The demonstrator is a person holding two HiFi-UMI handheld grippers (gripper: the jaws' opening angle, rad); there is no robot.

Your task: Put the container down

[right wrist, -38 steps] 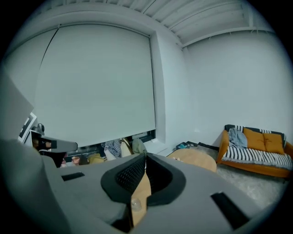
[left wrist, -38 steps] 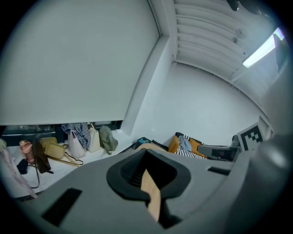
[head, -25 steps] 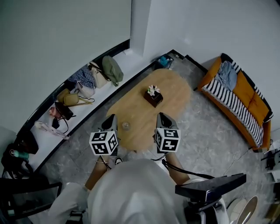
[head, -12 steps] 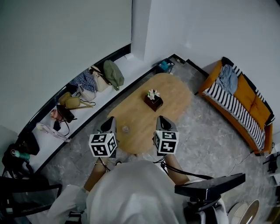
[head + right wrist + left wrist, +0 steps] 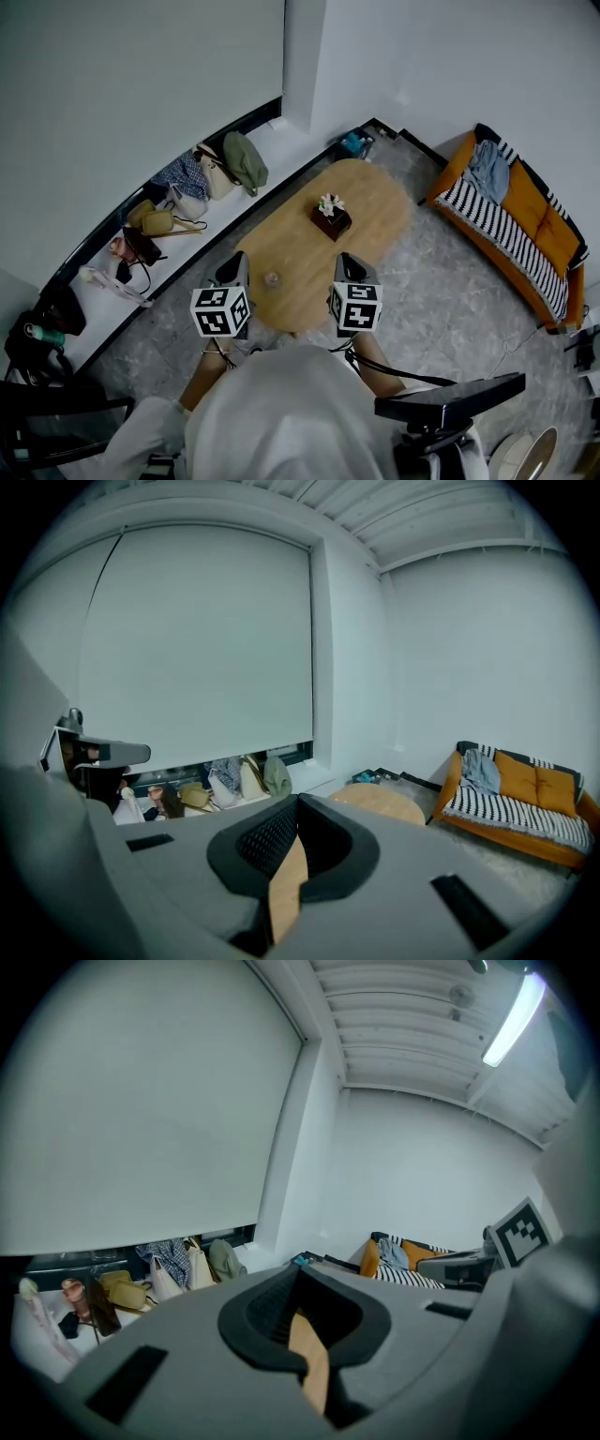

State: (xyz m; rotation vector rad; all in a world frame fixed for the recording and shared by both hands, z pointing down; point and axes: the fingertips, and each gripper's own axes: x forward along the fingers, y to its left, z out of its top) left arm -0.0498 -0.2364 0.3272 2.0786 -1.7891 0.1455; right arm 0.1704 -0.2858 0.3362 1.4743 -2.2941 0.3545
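Note:
A small clear container stands on the oval wooden table, near its front end and free of both grippers. My left gripper hovers just left of it and my right gripper some way to its right, both level and pointing across the table. The left gripper has its jaws together with nothing in them in the left gripper view; only a thin strip of table wood shows between them. In its own view, the right gripper is shut and empty as well.
A dark box of flowers sits mid-table. Several bags lie on the white ledge along the left wall. An orange sofa with a striped blanket stands at right, and a blue item lies on the floor beyond the table.
Both grippers have drawn back slightly from the table together with the head view. Their jaws look the same, and the container has stayed where it stands.

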